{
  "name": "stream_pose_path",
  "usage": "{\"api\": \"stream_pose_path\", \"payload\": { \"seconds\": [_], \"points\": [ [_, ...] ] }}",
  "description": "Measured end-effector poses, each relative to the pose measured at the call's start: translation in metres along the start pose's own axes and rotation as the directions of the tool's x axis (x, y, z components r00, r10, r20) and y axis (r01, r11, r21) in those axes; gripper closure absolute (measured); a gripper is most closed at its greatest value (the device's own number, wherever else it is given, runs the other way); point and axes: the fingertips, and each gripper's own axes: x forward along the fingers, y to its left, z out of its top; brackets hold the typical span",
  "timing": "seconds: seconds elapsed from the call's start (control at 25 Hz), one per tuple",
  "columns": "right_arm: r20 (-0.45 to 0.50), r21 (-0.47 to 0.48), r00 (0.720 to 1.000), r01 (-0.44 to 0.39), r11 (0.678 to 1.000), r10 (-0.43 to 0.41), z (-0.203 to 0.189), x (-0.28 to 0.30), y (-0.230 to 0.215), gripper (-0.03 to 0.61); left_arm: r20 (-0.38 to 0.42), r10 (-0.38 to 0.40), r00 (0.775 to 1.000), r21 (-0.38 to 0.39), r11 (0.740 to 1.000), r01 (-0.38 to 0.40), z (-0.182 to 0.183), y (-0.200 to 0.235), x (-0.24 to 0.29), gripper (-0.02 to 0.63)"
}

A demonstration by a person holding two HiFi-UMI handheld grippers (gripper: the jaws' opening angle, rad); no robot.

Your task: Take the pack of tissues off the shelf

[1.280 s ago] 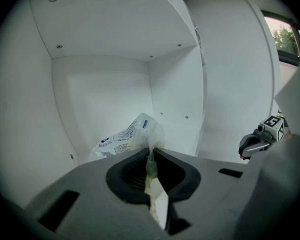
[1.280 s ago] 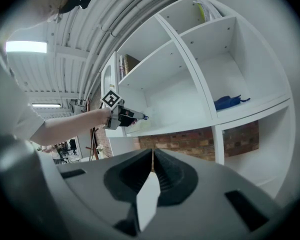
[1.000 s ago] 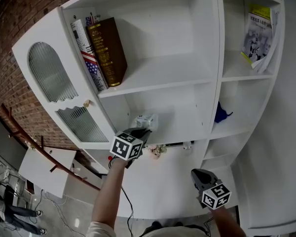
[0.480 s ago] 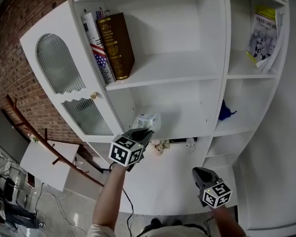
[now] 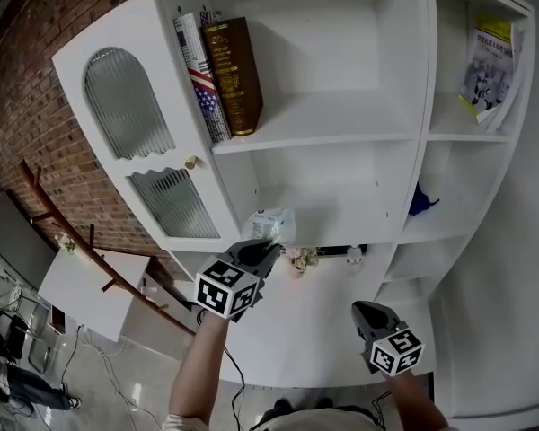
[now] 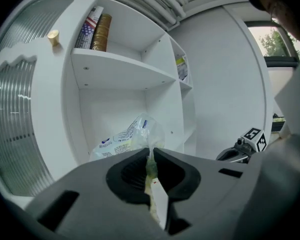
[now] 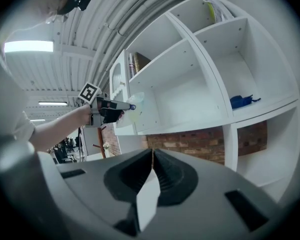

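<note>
The pack of tissues [image 5: 271, 225], clear plastic with blue print, hangs in the air in front of the white shelf unit's [image 5: 341, 133] lower middle compartment. My left gripper [image 5: 259, 250] is shut on the pack's near plastic edge. In the left gripper view the pack [image 6: 126, 135] sticks out past the closed left gripper [image 6: 151, 156]. In the right gripper view the pack [image 7: 136, 104] is level with the shelf's left front edge. My right gripper [image 5: 368, 312] is low at the right, shut and empty; in its own view the right gripper [image 7: 152, 156] points at the shelf.
Books [image 5: 223, 74] stand on the upper shelf. A ribbed-glass cabinet door [image 5: 130, 119] stands at the left. A blue object [image 5: 420, 200] and a magazine [image 5: 490, 61] are in the right compartments. Small items [image 5: 301, 257] lie on the counter below. A low white table [image 5: 81, 290] stands far left.
My left gripper has drawn back from the shelf toward me, the tissue pack still in it. The head view has shifted, so the shelf sits further right. The right gripper barely moved.
</note>
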Motion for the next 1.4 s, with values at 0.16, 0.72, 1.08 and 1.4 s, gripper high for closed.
{"api": "stream_pose_path", "payload": {
  "seconds": [0.16,0.72,1.08,1.4],
  "points": [
    [-0.001,-0.005,1.0,0.005,1.0,-0.005,0.002,0.006,0.01,0.546,0.011,0.001,1.0,-0.006,1.0,-0.001,-0.006,0.0,-0.02,0.574],
    [0.027,-0.046,0.998,0.053,0.998,-0.052,0.023,0.021,0.034,0.546,0.071,0.006,0.997,-0.046,0.999,-0.002,-0.038,0.011,-0.078,0.574],
    [0.037,-0.067,0.996,0.08,0.995,-0.077,0.026,0.024,0.041,0.546,0.102,0.044,0.994,-0.114,0.993,-0.032,-0.076,0.012,-0.113,0.574],
    [0.053,-0.126,0.994,0.097,0.987,-0.091,0.028,0.017,0.047,0.546,0.122,0.095,0.988,-0.214,0.975,-0.067,-0.117,0.017,-0.133,0.574]
  ]
}}
